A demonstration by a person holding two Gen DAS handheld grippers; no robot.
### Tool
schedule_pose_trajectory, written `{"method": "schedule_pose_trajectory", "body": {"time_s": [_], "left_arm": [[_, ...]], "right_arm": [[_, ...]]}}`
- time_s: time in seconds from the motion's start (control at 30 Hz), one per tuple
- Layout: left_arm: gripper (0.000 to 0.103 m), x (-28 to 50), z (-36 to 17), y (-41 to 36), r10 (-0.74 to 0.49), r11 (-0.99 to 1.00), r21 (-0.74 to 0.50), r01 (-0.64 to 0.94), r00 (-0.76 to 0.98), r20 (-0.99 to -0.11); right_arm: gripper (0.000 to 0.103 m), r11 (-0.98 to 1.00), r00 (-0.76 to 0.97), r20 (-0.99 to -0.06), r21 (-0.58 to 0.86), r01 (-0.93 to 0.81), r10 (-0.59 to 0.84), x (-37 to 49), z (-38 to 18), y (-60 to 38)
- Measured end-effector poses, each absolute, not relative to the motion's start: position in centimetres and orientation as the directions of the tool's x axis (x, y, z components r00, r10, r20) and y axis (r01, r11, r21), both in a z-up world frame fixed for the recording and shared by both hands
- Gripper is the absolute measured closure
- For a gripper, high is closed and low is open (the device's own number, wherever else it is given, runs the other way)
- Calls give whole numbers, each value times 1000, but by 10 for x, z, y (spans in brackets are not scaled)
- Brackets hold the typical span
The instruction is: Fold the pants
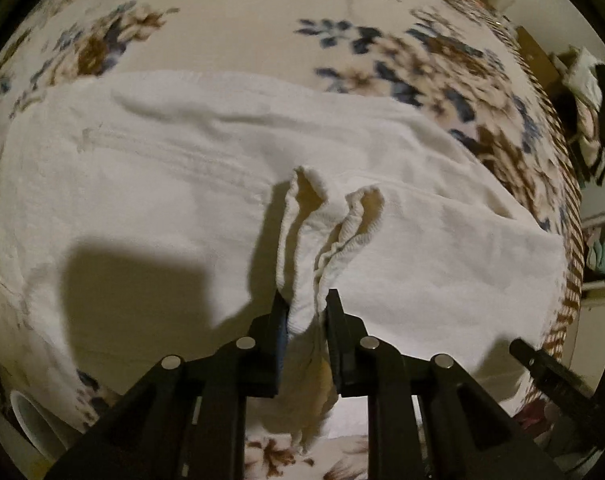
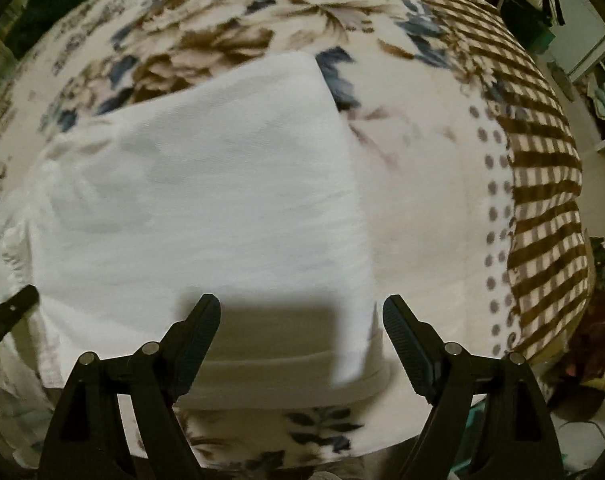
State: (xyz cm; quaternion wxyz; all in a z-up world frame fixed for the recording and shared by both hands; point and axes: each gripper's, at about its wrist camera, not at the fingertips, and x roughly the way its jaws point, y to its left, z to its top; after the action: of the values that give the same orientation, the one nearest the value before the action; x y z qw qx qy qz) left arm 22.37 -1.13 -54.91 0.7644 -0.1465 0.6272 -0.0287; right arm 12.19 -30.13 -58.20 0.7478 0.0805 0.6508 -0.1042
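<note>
Two claws over bed: left claw (image 1: 306, 304) pinching pants (image 1: 222, 184) hem; right claw (image 2: 302, 320) wide, empty, directly above cloth near blanket (image 2: 442, 200) edge.

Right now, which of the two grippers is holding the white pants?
The left gripper: its jaws pinch a bunched fold of the pants. The right gripper stands open above them.
</note>
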Motion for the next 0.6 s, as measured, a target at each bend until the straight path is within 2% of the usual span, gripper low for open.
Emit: {"method": "schedule_pose_trajectory", "body": {"time_s": [0.23, 0.43, 0.5, 0.53, 0.57, 0.6], "left_arm": [[87, 223, -563, -16, -228, 950, -266, -167, 215, -950], [81, 215, -557, -1, -281, 912, -330, -244, 215, -935], [71, 211, -548, 7, -295, 895, -353, -273, 230, -927], [57, 209, -541, 11, -299, 888, -363, -283, 246, -922], [38, 207, -533, 16, -303, 881, -375, -290, 264, -916], [31, 203, -524, 22, -316, 868, -398, -297, 288, -904]], "right_arm": [[17, 969, 78, -995, -49, 242, -70, 139, -606, -304], [17, 976, 68, -994, -71, 208, -86, 149, -609, -303], [17, 977, 66, -994, -72, 199, -87, 152, -607, -302], [17, 978, 66, -994, -70, 194, -84, 155, -606, -301], [17, 980, 66, -994, -72, 188, -86, 157, -603, -299], [17, 981, 71, -994, -73, 181, -87, 160, -598, -298]]}}
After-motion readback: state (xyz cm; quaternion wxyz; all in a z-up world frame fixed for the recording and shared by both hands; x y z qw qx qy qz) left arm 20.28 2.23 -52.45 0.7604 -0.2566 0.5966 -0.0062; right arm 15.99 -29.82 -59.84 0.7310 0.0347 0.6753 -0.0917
